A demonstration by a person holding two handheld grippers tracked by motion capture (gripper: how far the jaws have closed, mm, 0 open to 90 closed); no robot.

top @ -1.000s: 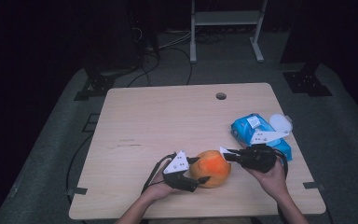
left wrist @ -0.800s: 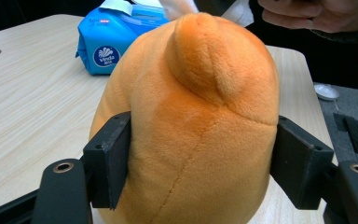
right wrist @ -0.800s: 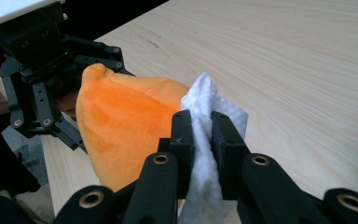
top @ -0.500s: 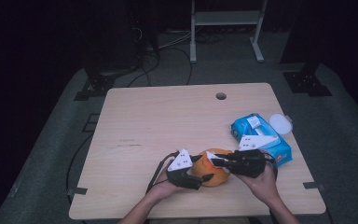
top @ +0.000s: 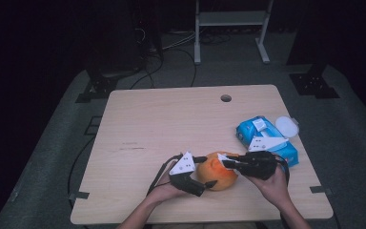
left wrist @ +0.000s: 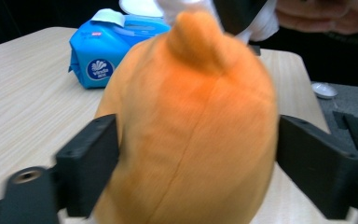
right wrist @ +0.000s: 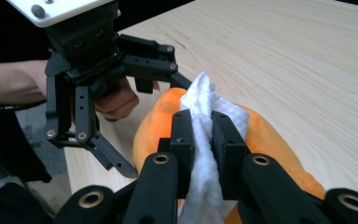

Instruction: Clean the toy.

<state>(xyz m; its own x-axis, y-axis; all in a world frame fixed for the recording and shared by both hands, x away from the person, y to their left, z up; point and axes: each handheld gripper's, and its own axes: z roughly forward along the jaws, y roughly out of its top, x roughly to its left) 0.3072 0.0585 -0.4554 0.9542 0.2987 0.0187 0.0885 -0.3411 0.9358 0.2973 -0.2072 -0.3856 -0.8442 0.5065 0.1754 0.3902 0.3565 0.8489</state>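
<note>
An orange plush toy (top: 218, 172) (left wrist: 191, 126) lies near the front edge of the wooden table (top: 171, 124). My left gripper (top: 208, 171) (left wrist: 198, 163) reaches in from the left. Its jaws have just been opening and stand wide on either side of the toy, which lies between them without being squeezed. My right gripper (top: 225, 161) (right wrist: 203, 135) comes from the right, shut on a white wipe (right wrist: 205, 100) (left wrist: 182, 7). The wipe rests on top of the toy (right wrist: 265, 135). The right gripper view also shows the left gripper (right wrist: 154, 126) spread open.
A blue pack of wipes (top: 267, 138) (left wrist: 107, 51) lies right of the toy, with a round white lid (top: 286, 126) behind it. The table has a cable hole (top: 226, 98) at its far side. A metal stand and cables sit on the floor beyond.
The right gripper has come left from beside the blue pack onto the top of the toy, carrying the wipe. The left hand has stayed where it was.
</note>
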